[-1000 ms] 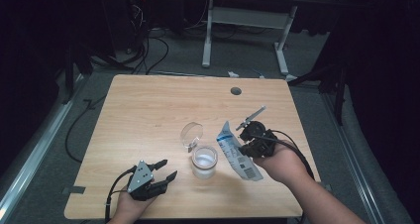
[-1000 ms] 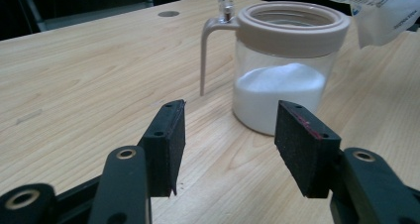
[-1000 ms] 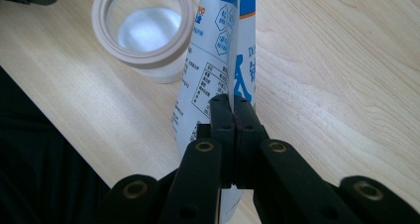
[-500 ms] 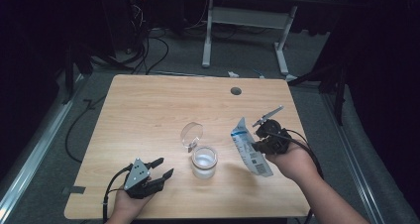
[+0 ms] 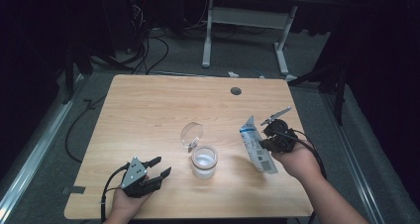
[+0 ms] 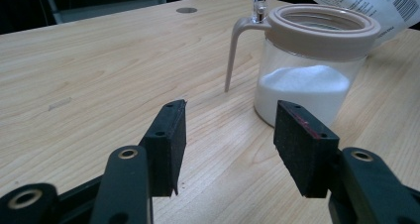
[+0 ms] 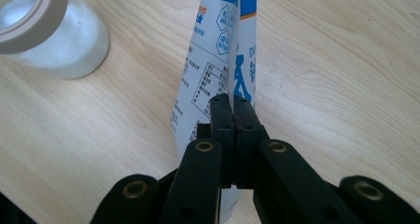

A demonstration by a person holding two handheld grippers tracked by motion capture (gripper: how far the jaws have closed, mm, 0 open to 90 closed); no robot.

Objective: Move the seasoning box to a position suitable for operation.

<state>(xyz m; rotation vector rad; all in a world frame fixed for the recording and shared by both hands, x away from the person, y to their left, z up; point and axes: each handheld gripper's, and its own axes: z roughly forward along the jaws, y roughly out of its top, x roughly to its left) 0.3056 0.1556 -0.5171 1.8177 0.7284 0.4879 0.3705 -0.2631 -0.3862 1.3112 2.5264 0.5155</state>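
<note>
In the high view, the right hand-held gripper (image 5: 270,135) holds a white-and-blue pouch (image 5: 256,148) tilted above the desk (image 5: 148,110), just right of a jar (image 5: 204,161) whose round clear lid (image 5: 191,134) stands flipped open. The left hand-held gripper (image 5: 157,170) rests near the desk's front edge, jaws apart and empty.

In the left gripper view, the jar (image 6: 312,65) looks like clear rigid glass or plastic with a smooth beige collar, about half full of white grains. It would likely be moderately heavy, slippery on the wall and best taken around the body below the collar.

In the right gripper view, the jaws are pinched flat on the pouch (image 7: 218,60), a thin glossy printed film, creased lengthwise. It probably handles as light, limp and slick, so a grip on its flat sealed end seems safest; contents may shift as it tips.
</note>
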